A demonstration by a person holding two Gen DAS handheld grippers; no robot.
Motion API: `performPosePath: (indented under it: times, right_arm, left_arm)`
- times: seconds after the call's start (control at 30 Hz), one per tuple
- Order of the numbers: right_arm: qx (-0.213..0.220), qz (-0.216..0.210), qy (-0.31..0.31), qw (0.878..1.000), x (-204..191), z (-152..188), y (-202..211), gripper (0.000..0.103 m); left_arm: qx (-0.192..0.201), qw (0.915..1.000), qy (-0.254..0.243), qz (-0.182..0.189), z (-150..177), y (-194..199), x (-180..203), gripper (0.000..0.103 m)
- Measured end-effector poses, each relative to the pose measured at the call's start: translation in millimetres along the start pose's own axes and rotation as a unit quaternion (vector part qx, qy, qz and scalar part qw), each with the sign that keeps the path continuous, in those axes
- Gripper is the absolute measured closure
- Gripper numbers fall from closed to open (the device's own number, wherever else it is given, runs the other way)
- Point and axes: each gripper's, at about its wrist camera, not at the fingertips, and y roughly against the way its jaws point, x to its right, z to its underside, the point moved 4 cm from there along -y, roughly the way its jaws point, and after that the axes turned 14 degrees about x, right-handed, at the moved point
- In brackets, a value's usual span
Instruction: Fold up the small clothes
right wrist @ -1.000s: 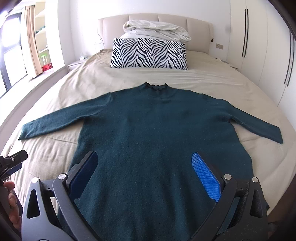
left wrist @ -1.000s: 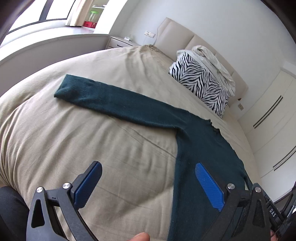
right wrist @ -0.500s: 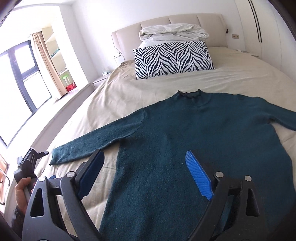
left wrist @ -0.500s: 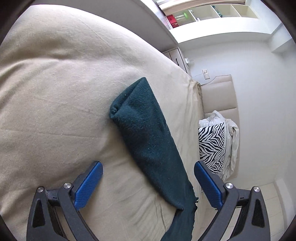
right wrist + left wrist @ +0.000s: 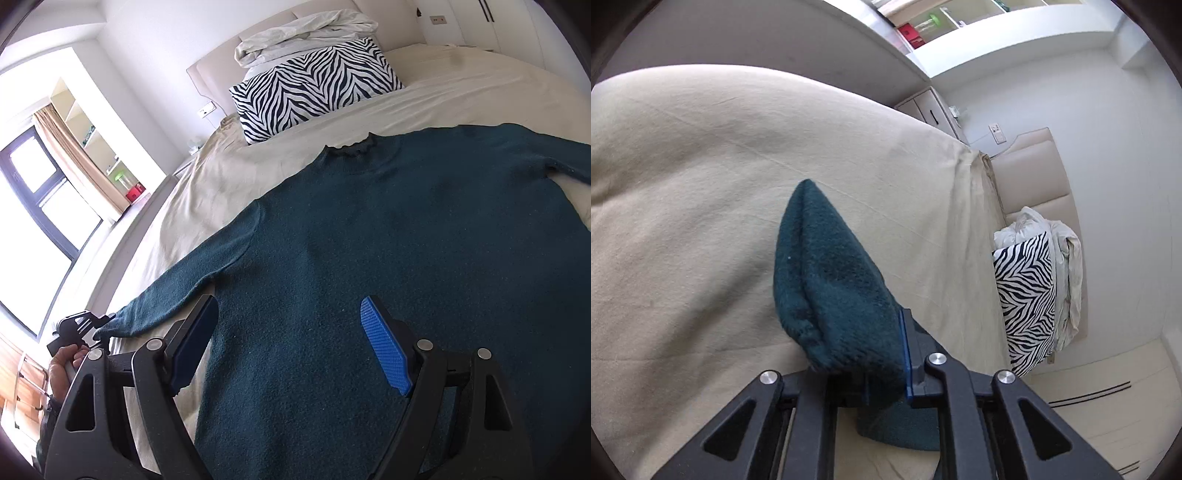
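While right gripper (image 5: 290,341) fingers wide apart above sweater (image 5: 388,258), left gripper (image 5: 882,354) seemingly clamped on cuff (image 5: 831,280).

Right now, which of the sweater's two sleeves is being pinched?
The sleeve toward the window; the left gripper clamps its cuff. The other sleeve lies flat, untouched.

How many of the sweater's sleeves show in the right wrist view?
2. The left sleeve stretches across the bed to the left gripper, shut on its cuff. The right sleeve runs off the frame's right edge, mostly out of view.
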Motion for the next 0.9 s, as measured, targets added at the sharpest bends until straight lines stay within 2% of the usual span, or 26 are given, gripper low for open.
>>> performPosePath:
  times: [0.1,0.17,0.3,0.43,0.47,0.5,0.53,0.57,0.6,0.73,0.83,0.9]
  right_arm:
    - [0.009,0.007,-0.024,1.000,26,-5,3,0.024]
    - [0.018,0.014,-0.038,0.999,45,-11,8,0.024]
    - [0.034,0.033,-0.064,0.997,86,-20,21,0.024]
    - [0.041,0.054,-0.092,0.993,135,-25,32,0.024]
    - [0.041,0.061,-0.099,0.992,146,-25,34,0.024]
    - [0.041,0.067,-0.106,0.991,157,-25,35,0.024]
    - [0.041,0.073,-0.110,0.990,169,-25,38,0.024]
    - [0.038,0.079,-0.114,0.990,181,-25,39,0.024]
    - [0.034,0.085,-0.117,0.989,190,-26,39,0.024]
    - [0.013,0.091,-0.123,0.988,216,-27,26,0.024]
    - [0.003,0.072,-0.118,0.990,213,-37,3,0.024]
    - [-0.005,0.048,-0.114,0.992,197,-45,-17,0.024]
  left_arm:
    - [-0.027,0.9950,-0.087,0.041,51,-1,77,0.093]
    - [-0.044,0.9860,-0.146,0.069,102,1,130,0.093]
    - [-0.093,0.9561,-0.250,0.121,228,-2,212,0.093]
    - [-0.171,0.9174,-0.329,0.145,363,-22,249,0.091]
    - [-0.190,0.9072,-0.345,0.147,392,-28,251,0.080]
    - [-0.209,0.8971,-0.360,0.147,417,-33,251,0.063]
    - [-0.225,0.8896,-0.373,0.138,435,-36,247,0.053]
    - [-0.233,0.8854,-0.382,0.127,447,-36,242,0.038]
    - [-0.233,0.8845,-0.384,0.124,450,-33,237,0.031]
    - [-0.199,0.8853,-0.395,0.143,425,-3,221,0.014]
    - [-0.158,0.8951,-0.386,0.159,384,16,206,0.010]
    - [-0.139,0.9095,-0.363,0.147,358,24,191,0.010]
